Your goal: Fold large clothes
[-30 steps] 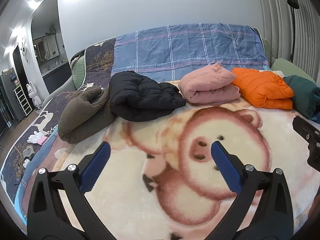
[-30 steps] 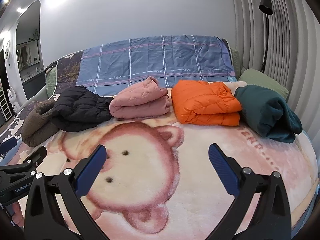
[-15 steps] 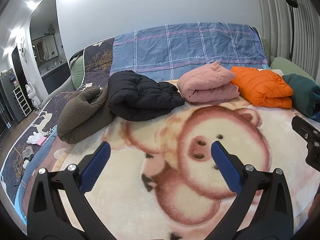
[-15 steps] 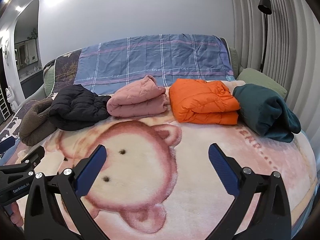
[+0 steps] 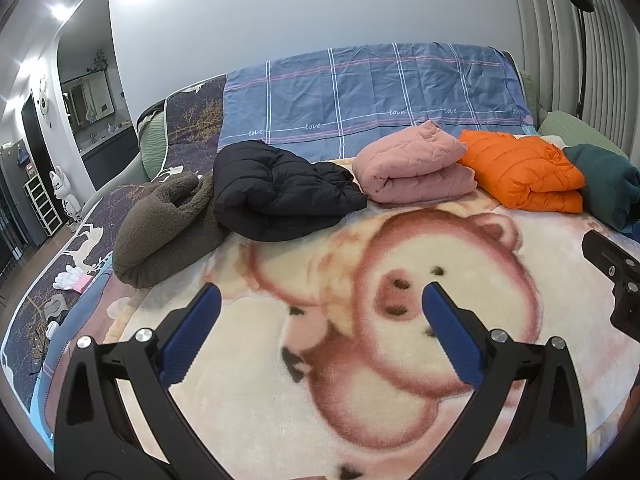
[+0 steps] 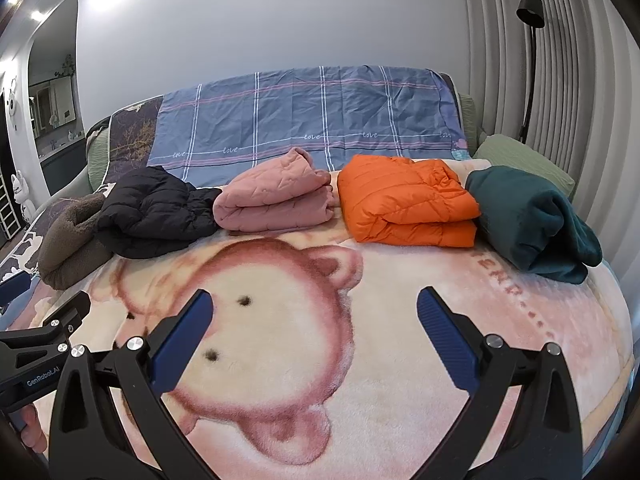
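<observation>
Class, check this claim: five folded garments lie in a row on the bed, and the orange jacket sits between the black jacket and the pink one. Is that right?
Not quite. The right wrist view shows the orange jacket between the pink one and the dark green garment; the black jacket lies beyond the pink. The rest holds.

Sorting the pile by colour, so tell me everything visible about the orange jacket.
The orange jacket is a quilted puffer of smooth, slightly shiny fabric, folded into a flat two-layer bundle. It lies on the pig-print blanket, between the pink quilted bundle and the dark green garment, which seems to press its right edge. Neither gripper touches it.
</observation>
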Motion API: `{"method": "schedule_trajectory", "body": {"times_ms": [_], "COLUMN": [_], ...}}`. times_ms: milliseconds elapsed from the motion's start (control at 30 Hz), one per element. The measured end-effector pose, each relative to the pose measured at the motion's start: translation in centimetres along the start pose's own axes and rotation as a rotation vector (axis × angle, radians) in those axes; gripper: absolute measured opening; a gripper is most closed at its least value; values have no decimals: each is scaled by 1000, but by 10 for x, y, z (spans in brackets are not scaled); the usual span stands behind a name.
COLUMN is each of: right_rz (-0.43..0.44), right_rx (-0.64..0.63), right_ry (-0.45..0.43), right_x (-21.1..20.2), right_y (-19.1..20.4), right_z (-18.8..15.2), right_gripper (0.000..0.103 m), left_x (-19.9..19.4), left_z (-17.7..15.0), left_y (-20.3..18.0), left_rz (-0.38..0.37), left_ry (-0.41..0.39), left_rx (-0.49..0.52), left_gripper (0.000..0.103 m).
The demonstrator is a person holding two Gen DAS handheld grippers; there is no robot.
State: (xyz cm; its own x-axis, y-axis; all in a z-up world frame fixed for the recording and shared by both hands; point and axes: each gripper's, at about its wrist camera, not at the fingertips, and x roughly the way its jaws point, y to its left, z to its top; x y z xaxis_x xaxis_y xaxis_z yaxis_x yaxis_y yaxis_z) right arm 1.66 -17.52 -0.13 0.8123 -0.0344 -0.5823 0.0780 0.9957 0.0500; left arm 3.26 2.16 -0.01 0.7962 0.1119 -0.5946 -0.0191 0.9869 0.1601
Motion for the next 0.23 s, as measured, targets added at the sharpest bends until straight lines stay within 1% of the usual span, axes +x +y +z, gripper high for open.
{"method": "schedule_trajectory", "body": {"times_ms": [233], "right_rz": [-1], "right_rx": [0], "right_ry": [2], "right_x": [1], "right_y": [-1], "right_z": [-1], "right_gripper": [102], "left_x": [0], "left_z": [0], "left_y": [-1], "left_rz": [1], "left_ry": [1], "left_rx": [-1], "left_gripper": [101]}}
